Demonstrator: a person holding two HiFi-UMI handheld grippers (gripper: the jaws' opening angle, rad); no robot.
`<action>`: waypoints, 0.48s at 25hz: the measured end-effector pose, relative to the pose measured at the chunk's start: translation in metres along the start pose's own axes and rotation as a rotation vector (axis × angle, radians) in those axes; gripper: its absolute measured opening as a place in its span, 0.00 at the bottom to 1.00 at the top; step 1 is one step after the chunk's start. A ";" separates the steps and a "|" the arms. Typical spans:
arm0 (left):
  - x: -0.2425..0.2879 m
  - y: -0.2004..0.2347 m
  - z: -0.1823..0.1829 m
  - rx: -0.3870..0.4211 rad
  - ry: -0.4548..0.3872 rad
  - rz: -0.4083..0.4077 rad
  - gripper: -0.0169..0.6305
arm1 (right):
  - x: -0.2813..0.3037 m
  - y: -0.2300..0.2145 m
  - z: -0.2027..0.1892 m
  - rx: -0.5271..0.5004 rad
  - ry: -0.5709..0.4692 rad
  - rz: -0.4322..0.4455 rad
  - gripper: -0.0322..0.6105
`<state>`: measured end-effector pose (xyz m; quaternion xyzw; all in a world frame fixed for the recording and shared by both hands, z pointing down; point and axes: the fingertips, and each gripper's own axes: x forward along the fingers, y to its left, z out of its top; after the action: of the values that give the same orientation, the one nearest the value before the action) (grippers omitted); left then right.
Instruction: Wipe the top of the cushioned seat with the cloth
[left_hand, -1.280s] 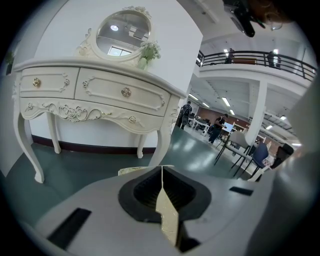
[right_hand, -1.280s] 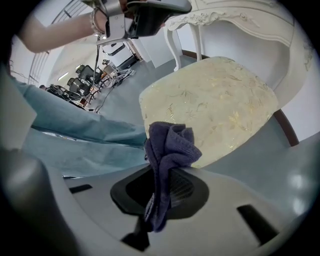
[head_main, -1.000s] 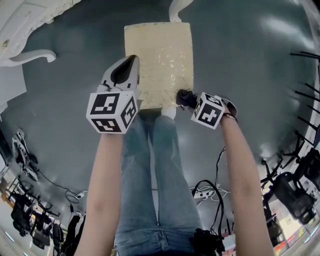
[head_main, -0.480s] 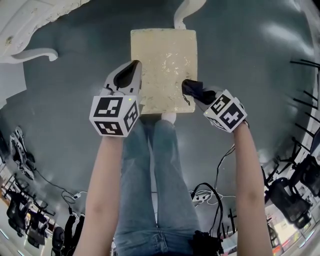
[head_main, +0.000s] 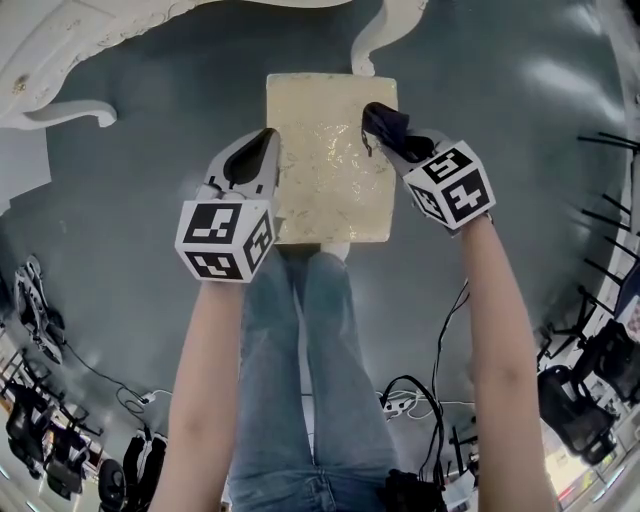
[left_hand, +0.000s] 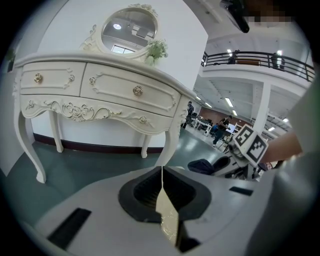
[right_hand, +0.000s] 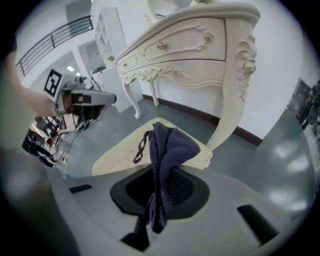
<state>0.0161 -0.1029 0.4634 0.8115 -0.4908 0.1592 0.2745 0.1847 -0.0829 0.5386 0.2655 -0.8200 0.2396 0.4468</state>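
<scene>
The cloth (right_hand: 167, 145) was matt, coarse-textured fabric. The cushioned seat (head_main: 330, 170) had cream upholstery with a faint sheen. The floor (head_main: 130, 200) was smooth and glossy. The dressing table (left_hand: 100, 82) carried satin cream paint.

Grey-green floor (head_main: 150, 200) bears seat (head_main: 325, 170) and cables (head_main: 415, 380).

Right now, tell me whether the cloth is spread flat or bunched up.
Bunched up. The cloth is gathered into a narrow wad clamped in the right gripper, a loop dangling, at the cushioned seat's corner.

Cloth (right_hand: 170, 145) dark navy. Cushioned seat (head_main: 325, 180) pale yellow, glossy gold motif. Floor (head_main: 150, 200) dark teal-grey. Jeans (head_main: 300, 340) blue.
</scene>
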 end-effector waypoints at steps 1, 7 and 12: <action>0.001 0.001 0.000 -0.002 0.002 0.002 0.03 | 0.002 -0.006 0.007 0.026 -0.020 -0.008 0.11; 0.008 0.011 -0.001 -0.019 0.007 0.015 0.03 | 0.013 -0.055 0.046 0.030 -0.093 -0.171 0.11; 0.014 0.016 0.000 -0.033 0.013 0.021 0.04 | 0.031 -0.069 0.061 -0.082 -0.023 -0.214 0.11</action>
<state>0.0085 -0.1182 0.4754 0.8006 -0.5000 0.1592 0.2893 0.1782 -0.1796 0.5468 0.3358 -0.8012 0.1536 0.4709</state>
